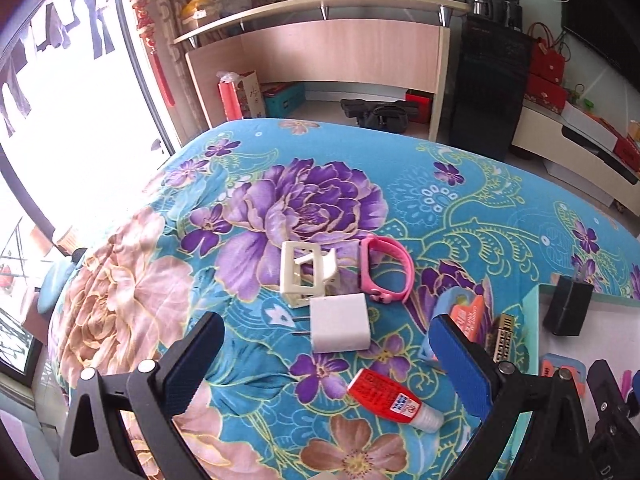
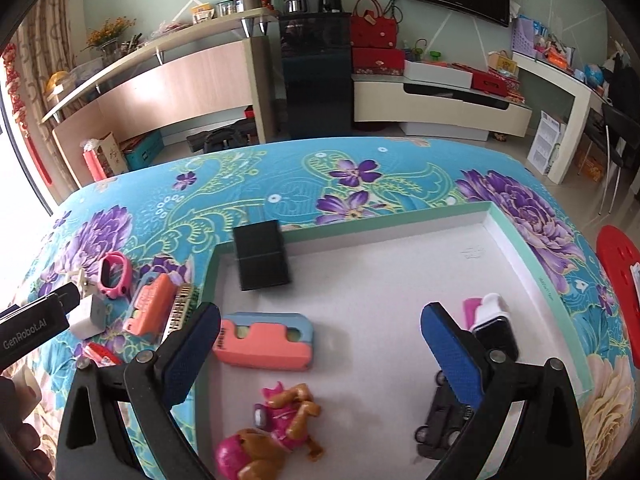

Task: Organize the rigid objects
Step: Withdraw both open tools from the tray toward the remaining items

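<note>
1. The tray (image 2: 516,236) lies under the right gripper (image 2: 320,344); its fingers stand wide and hold nothing.
2. The left gripper (image 1: 328,364), marked "GenRobot.AI", is wide and empty.
3. The white charger (image 1: 340,323) lies between and just ahead of its fingers.
4. The red tube (image 1: 390,398) has unreadable print.

From the right wrist, a black toy car (image 2: 440,424) lies in the white tray (image 2: 360,280), its top hidden behind the right fingers (image 2: 448,344). A smartwatch (image 2: 494,330) is half covered there too. From the left wrist, an orange and blue block (image 1: 466,316) and a comb-like part (image 1: 504,336) sit partly behind the left fingers (image 1: 460,356). Print on the red tube (image 1: 384,394) is too small to read.
</note>
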Tool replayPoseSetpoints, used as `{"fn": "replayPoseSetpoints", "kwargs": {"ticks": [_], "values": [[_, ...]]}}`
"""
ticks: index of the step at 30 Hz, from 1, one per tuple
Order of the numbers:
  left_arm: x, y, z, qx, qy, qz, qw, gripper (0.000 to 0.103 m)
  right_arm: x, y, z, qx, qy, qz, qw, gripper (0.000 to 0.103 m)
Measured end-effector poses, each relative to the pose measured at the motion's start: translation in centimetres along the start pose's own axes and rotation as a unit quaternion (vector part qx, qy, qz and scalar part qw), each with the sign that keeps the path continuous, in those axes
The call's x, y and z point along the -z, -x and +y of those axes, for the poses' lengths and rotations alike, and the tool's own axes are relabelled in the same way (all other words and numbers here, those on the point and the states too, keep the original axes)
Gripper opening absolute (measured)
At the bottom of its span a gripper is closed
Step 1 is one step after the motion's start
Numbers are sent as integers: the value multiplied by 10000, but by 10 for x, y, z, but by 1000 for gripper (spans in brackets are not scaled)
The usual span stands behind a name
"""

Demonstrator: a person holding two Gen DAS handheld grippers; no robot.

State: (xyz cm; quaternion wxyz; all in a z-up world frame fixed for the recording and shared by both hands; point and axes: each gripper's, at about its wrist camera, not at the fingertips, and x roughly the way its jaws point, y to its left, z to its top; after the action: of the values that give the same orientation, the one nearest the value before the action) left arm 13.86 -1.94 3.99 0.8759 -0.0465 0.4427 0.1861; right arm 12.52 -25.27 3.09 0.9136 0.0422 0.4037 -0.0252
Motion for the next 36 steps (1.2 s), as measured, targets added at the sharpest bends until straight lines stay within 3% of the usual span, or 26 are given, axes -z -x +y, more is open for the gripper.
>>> {"fn": "replayPoseSetpoints", "kwargs": {"ticks": [10,15,28,36], "values": [[-8,-10,52,-472,424,47,9980,103,2,-9,64,-374,369,90,9986,100],[-11,-12,65,-473,472,67,9977,103,6,-15,82,-421,434,205,9980,100],[-25,-29,83,-123,729,203,9971,103,10,-19,113,-309,464,102,9984,100],[-13,-50,98,161,762,457,9959,103,11,-18,120,-83,553,-15,9984,100]]}}
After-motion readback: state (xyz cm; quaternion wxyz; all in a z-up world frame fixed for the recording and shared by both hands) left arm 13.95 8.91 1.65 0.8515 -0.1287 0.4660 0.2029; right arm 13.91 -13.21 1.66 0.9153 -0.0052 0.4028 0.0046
